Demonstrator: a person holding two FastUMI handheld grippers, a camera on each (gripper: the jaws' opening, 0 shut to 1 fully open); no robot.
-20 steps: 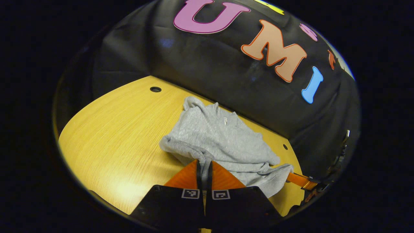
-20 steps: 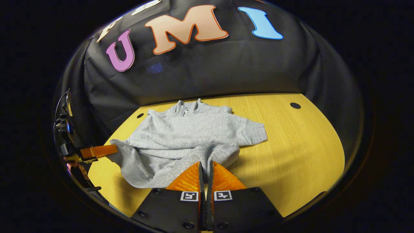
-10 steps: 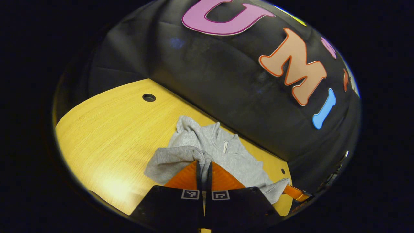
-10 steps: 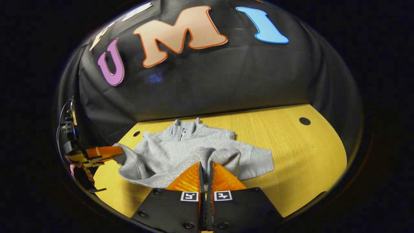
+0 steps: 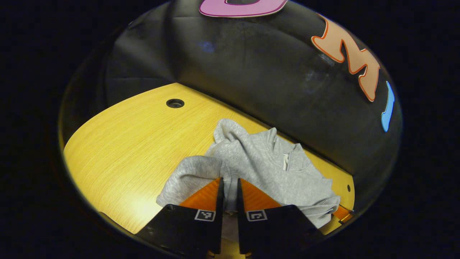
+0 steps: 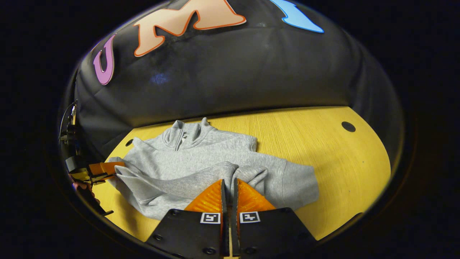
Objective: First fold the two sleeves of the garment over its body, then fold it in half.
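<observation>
I have the grey garment (image 6: pixel 201 158) lying on the yellow tabletop (image 6: pixel 341 154) close to the booth's back wall, collar toward the wall, and I judge this to be the half-fold, with the lower edge brought up over the body. My right gripper (image 6: pixel 229 187) has its jaws nearly together with a ridge of ribbed fabric pinched between them, near the middle of the body. My left gripper (image 5: pixel 228 185) has its jaws a little further apart, a narrow gap with grey cloth in it; I cannot tell whether both fingers are pressing on it or whether the grip is loosening. From the right gripper view I see the left gripper at the garment's far edge, touching the fabric there. To do this well, I want both held points set down level, in line with each other just below the collar, so the folded edge lies straight and not skewed. I should lower the cloth until it rests on the body before opening either gripper, then draw straight back so the fingers don't drag the layer. The bunched roll near the left gripper could leave a lump.
</observation>
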